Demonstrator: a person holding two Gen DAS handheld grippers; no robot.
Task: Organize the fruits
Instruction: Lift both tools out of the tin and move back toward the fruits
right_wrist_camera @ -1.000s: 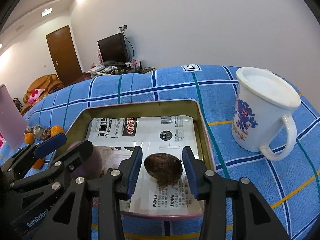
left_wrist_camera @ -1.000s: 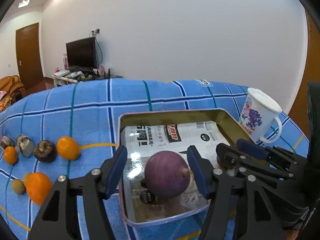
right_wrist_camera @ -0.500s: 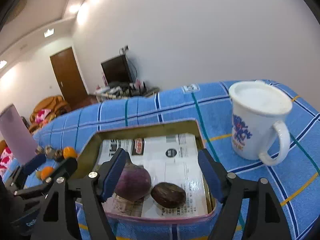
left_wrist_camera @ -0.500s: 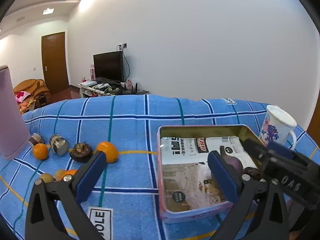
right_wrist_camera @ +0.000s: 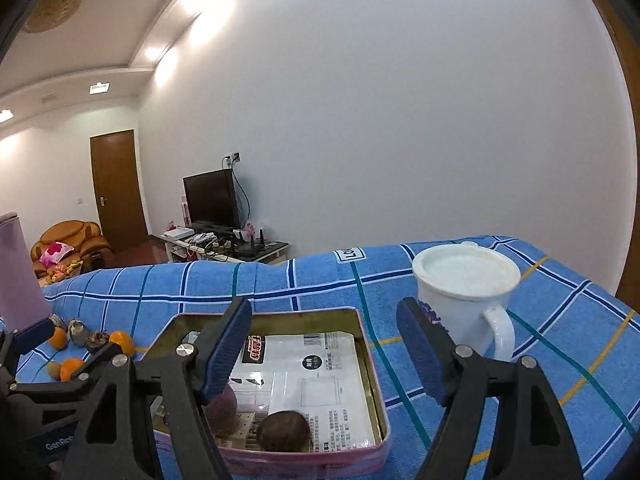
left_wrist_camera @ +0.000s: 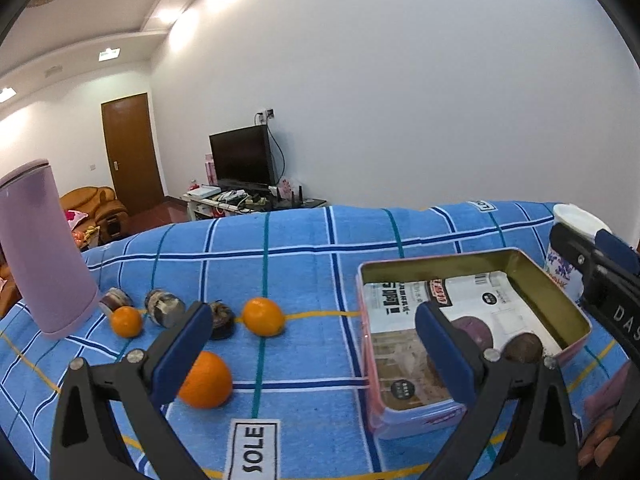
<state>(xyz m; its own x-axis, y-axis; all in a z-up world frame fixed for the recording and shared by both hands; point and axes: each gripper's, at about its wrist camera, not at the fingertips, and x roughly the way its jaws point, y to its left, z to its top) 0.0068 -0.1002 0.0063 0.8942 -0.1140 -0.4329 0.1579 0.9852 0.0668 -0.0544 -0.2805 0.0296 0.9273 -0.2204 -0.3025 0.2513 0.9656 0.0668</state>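
Both grippers have let go and pulled back since a second ago, when the left gripper [left_wrist_camera: 312, 344] closed around the purple fruit [left_wrist_camera: 474, 330] and the right gripper [right_wrist_camera: 324, 354] around the brown fruit [right_wrist_camera: 283, 428]; now both stand wide open and hold nothing; the two fruits lie side by side in the tin [left_wrist_camera: 532, 264] at its near end, on the printed paper lining it; so this pair counts as delivered. Left of the tin, on the blue checked cloth [left_wrist_camera: 304, 240], three oranges [left_wrist_camera: 263, 316] and several dark fruits [left_wrist_camera: 221, 319] remain loose toward the left edge, near the pink cup [left_wrist_camera: 42, 248]; the white mug [right_wrist_camera: 466, 296] stands just right of the tin; judging by this, the next step is a reach left for another fruit.
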